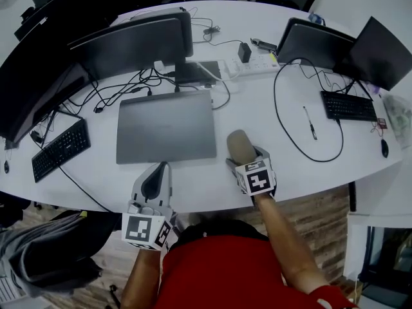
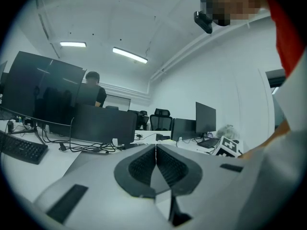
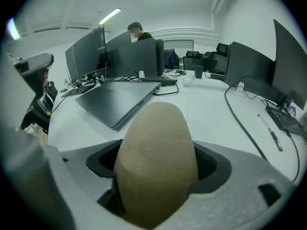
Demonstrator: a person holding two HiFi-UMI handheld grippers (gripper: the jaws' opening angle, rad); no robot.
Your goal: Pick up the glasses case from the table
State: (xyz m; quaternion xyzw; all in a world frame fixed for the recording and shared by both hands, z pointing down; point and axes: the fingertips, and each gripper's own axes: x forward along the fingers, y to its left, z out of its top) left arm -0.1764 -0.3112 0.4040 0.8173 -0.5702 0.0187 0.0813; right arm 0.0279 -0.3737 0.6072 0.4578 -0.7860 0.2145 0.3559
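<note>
Pinching one end of the smooth tan rounded glasses case [image 3: 156,162], my right tongs [image 1: 247,162] gripped something probably light, stiff, slippery; my left tongs [image 2: 156,158] were closed, empty.

1. The near end of the glasses case [image 3: 154,138] is hidden between the jaws of the right gripper [image 3: 157,169]; in the head view it is covered by the marker cube [image 1: 257,179]
2. A dark monitor [image 1: 26,89] at the far left is cut off by the head view's left edge
3. A person [image 3: 136,30] at the far side is hidden below the shoulders by a screen [image 3: 136,56] in the right gripper view
4. A pale bundle [image 1: 400,118] at the right is cut by the edge and cannot be identified
</note>
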